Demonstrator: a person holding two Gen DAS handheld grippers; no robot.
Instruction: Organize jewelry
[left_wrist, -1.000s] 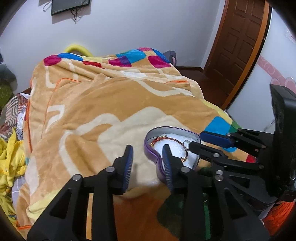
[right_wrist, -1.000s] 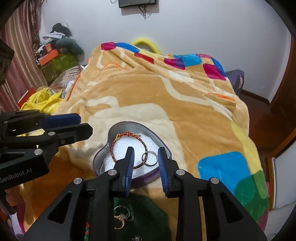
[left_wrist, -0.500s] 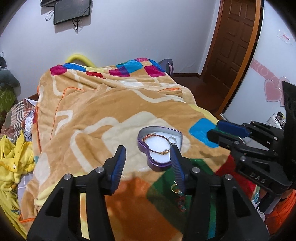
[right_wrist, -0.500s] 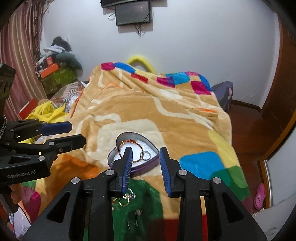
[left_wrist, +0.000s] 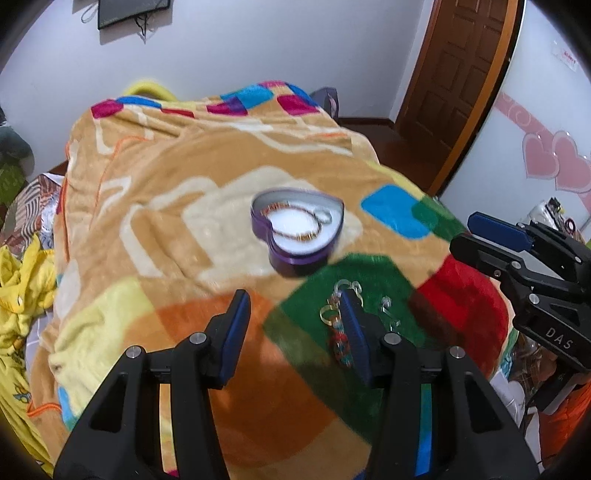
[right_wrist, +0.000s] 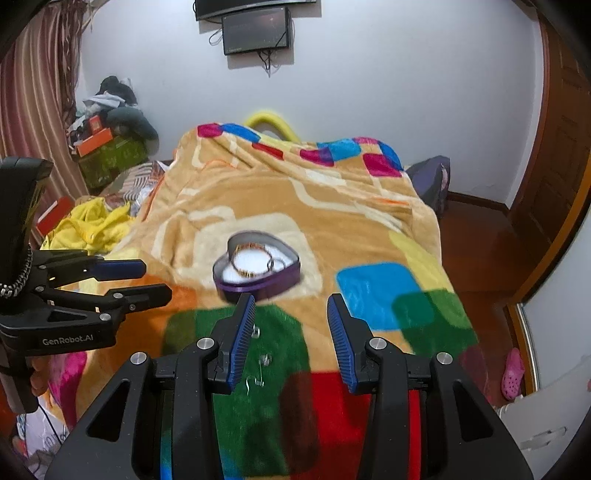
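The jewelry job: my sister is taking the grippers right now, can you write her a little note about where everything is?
Left gripper: open, empty.
Right gripper: open, empty.
Purple heart-shaped tin sits open on the blanket, holding a beaded bracelet and a ring.
Left to do: a beaded keychain and small silver pieces, too blurred to name, lie loose on the green patch.

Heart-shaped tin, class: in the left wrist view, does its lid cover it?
No. The heart-shaped tin sits open on the blanket, with a bracelet visible on its white lining.
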